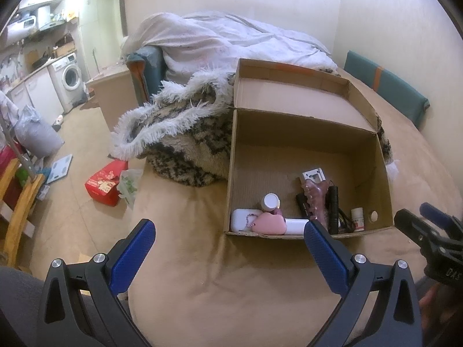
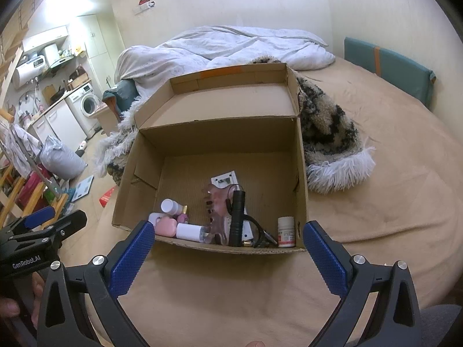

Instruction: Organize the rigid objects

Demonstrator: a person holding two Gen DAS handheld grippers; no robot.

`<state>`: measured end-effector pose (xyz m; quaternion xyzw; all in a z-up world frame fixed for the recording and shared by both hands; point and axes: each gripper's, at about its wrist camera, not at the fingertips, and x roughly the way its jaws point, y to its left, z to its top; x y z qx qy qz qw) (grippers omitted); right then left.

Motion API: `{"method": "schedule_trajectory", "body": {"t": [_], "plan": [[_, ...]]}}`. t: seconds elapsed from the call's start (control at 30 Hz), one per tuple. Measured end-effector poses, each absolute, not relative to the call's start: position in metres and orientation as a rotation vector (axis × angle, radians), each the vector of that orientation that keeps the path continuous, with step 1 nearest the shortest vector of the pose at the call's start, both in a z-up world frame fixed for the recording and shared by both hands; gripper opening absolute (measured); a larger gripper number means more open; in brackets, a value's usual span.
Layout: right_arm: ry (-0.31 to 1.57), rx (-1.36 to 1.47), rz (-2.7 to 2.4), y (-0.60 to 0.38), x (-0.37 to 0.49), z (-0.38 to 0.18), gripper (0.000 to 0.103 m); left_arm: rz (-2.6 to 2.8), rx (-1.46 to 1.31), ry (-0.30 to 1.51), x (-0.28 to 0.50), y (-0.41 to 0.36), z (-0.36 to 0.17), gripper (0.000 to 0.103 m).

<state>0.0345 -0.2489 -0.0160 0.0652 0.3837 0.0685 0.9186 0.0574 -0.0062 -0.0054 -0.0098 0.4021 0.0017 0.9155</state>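
Beige bedsheet (image 2: pixel 376 208) is our work surface, studio room behind it with a rumpled duvet (image 2: pixel 231 46) and a shaggy throw (image 2: pixel 327 133) bunched against the cardboard box (image 2: pixel 301 173).

We see the box open, lid flap folded back, sitting just ahead of both grippers. All the small rigid items we can find are already inside, crowded along the near wall:
- white pill bottle (image 2: pixel 286 231) in the near right corner
- black flashlight (image 2: pixel 236 217) leaning next to a pink hair claw clip (image 2: pixel 214 202)
- white tube (image 2: pixel 189 232), pink case (image 2: pixel 165 227), small white-capped bottle (image 2: pixel 169 206) at the left end
- white card-like device (image 2: pixel 224 180) flat on the floor further back

Left gripper (image 1: pixel 230 231): jaws spread wide, nothing between them, held low over the sheet short of the box front. Right gripper (image 2: pixel 228 232): same, wide apart and empty, centred on the box front.

Our read: collection step looks done, since we spot no loose items on the visible sheet. What's left is likely tidying the pile or folding the lid shut. Can't rule out items outside both views.
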Motion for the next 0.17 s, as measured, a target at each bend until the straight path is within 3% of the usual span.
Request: {"method": "schedule_trajectory", "body": {"t": [0.17], "plan": [[0.784, 0.130, 0.142, -0.2475, 0.0353, -0.0149, 0.103, 0.003, -0.013, 0.817, 0.0575, -0.0115, -0.0053, 0.102]]}}
